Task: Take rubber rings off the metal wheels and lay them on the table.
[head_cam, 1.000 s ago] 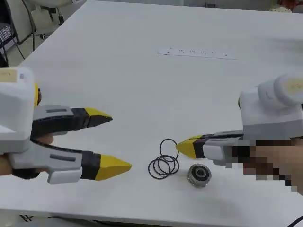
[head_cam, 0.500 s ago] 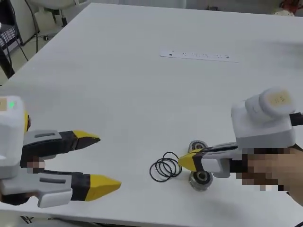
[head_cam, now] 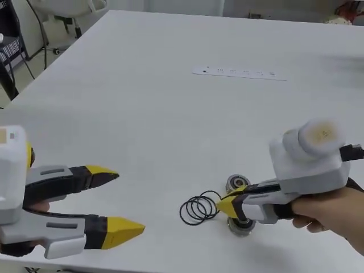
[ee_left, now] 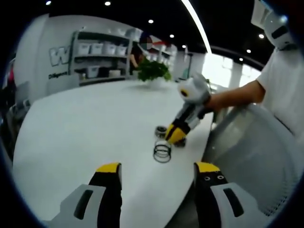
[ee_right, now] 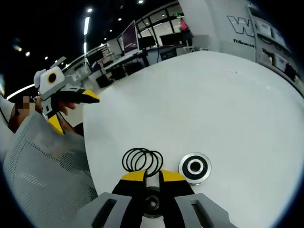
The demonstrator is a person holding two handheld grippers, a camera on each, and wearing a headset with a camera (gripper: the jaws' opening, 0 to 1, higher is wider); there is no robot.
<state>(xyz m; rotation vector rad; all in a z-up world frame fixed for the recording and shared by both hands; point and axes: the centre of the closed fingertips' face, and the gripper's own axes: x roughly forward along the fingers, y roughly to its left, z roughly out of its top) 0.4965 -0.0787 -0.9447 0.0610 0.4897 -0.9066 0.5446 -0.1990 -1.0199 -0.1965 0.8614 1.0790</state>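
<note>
Head view: the left gripper point(head_cam: 120, 202) sits at 8 o'clock, its yellow-tipped jaws spread wide with nothing between them. The right gripper point(head_cam: 227, 206) reaches in from 4 o'clock with its jaws drawn almost together. Its tips are over the near wheel point(head_cam: 243, 226), which lies flat on the white table point(head_cam: 142, 102). The far wheel point(head_cam: 236, 182) lies just at 12 o'clock of the near one. The loose rubber rings point(head_cam: 199, 209), black and overlapping, lie flat on the table just at 9 o'clock of the right gripper's tips. A power strip point(head_cam: 239, 72) lies well away at 12 o'clock.

Left gripper view: its own jaws rise at 6 o'clock, wide apart and empty. The rubber rings lie near the centre, with the right gripper's tips just at 1 o'clock of them.

Right gripper view: its own jaws rise at 6 o'clock, leaving only a narrow slit between the tips. The near wheel shows in the gap behind those tips; whether the jaws pinch it I cannot tell. The rubber rings lie just at 11 o'clock of the tips, and the far wheel just at 2 o'clock, apart from the rings. The left gripper is at 9 o'clock, jaws parted.
</note>
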